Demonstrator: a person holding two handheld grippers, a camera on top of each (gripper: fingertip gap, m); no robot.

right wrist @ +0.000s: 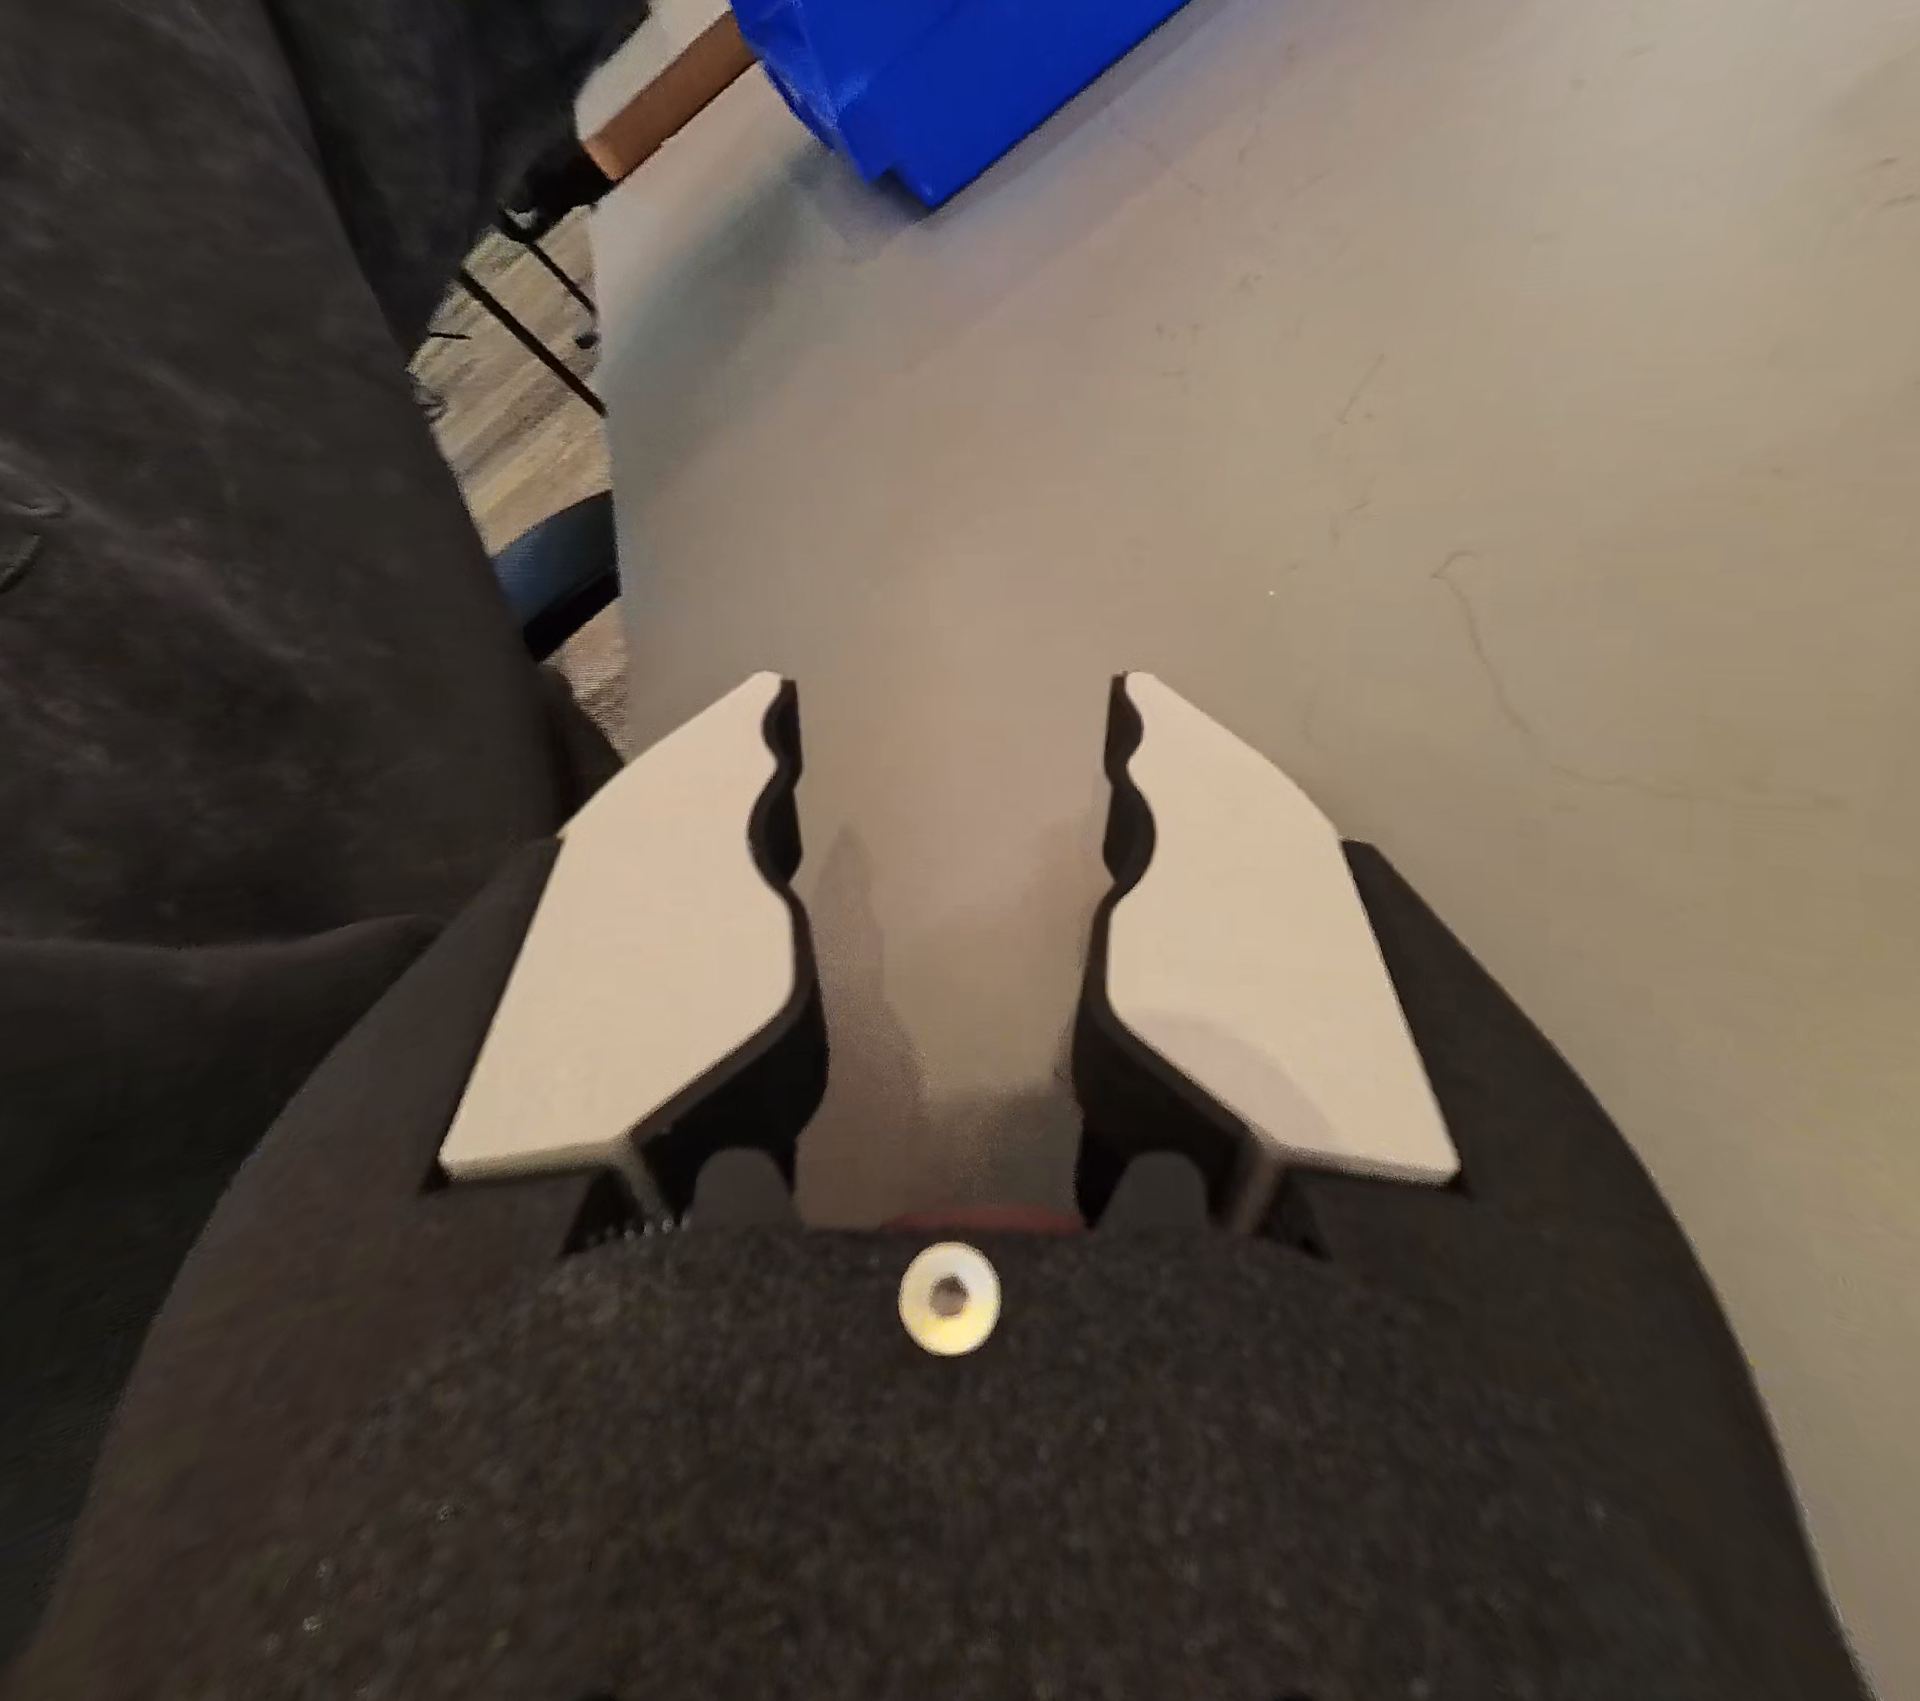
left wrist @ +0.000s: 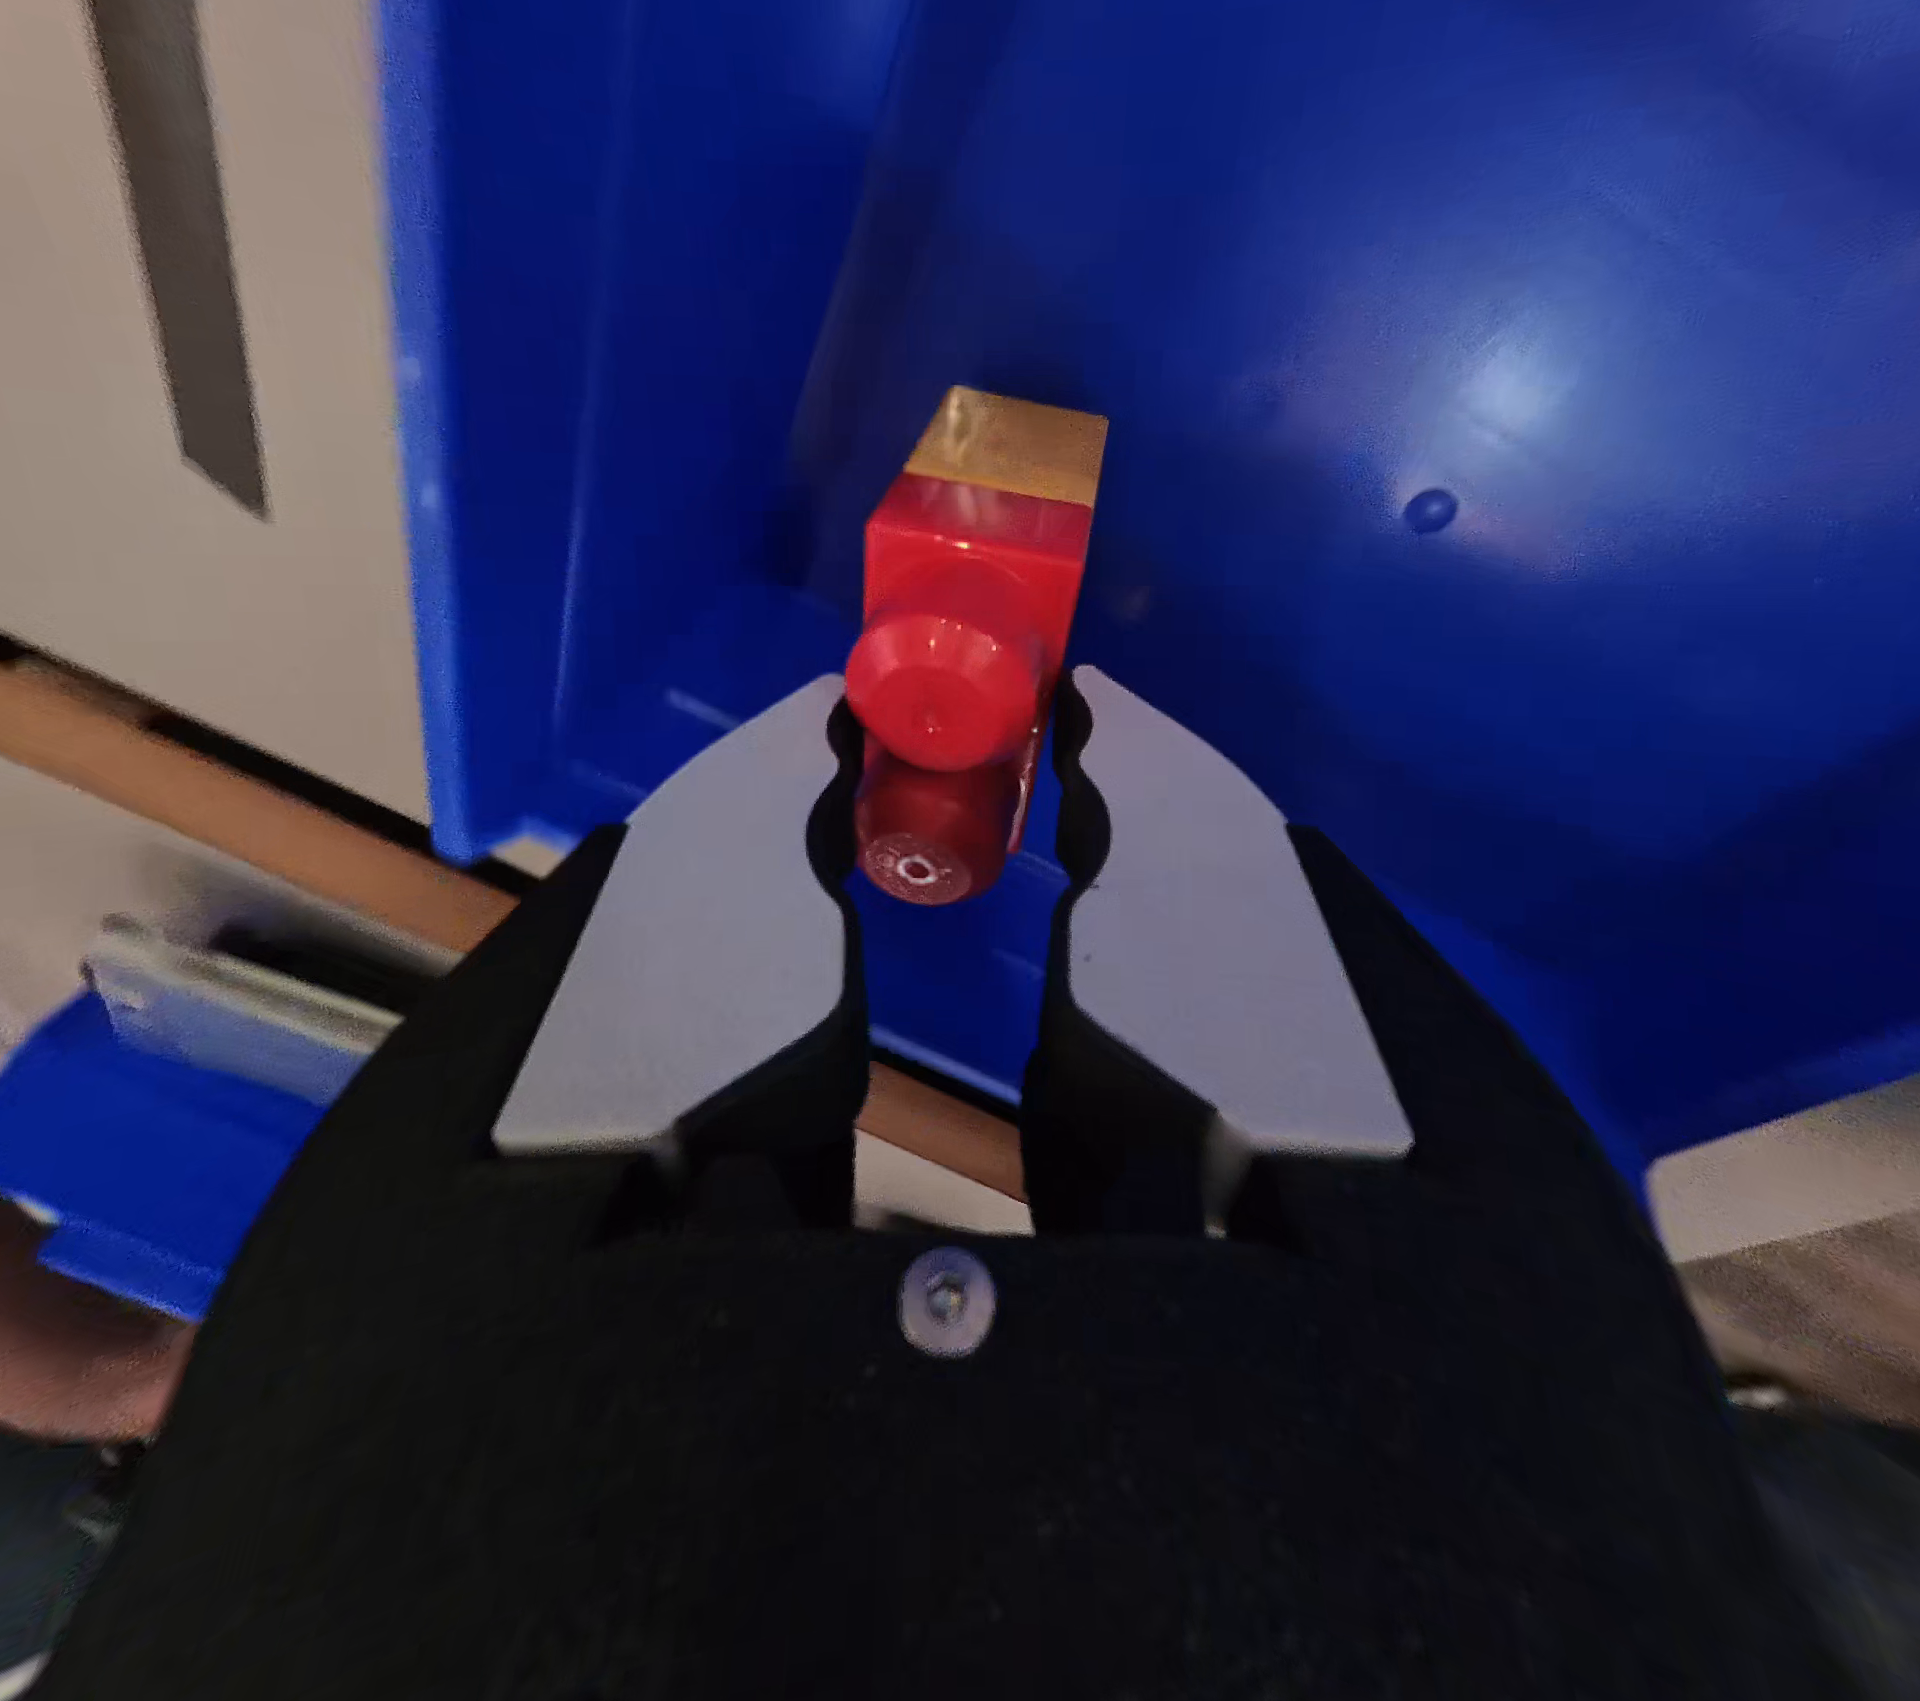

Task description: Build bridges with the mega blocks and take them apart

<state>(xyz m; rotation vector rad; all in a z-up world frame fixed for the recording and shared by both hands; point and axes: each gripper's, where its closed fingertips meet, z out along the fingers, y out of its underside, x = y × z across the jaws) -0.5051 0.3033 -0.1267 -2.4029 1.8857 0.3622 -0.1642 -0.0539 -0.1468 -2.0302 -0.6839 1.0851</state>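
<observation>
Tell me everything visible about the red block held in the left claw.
The red block is glossy plastic with round studs, two of them facing the camera. The left claw is shut on it, its fingers pinching the stud end from both sides. A yellowish block face shows at its far end, apparently attached. It is held up inside the blue bin; whether it touches the bin's floor cannot be told.

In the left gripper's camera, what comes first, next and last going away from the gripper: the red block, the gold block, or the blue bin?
1. Red block: held between the left gripper fingers, touching them.
2. Gold block: stuck on the red block's far end, straight ahead.
3. Blue bin: its inside wall behind both blocks, filling the background.
</observation>
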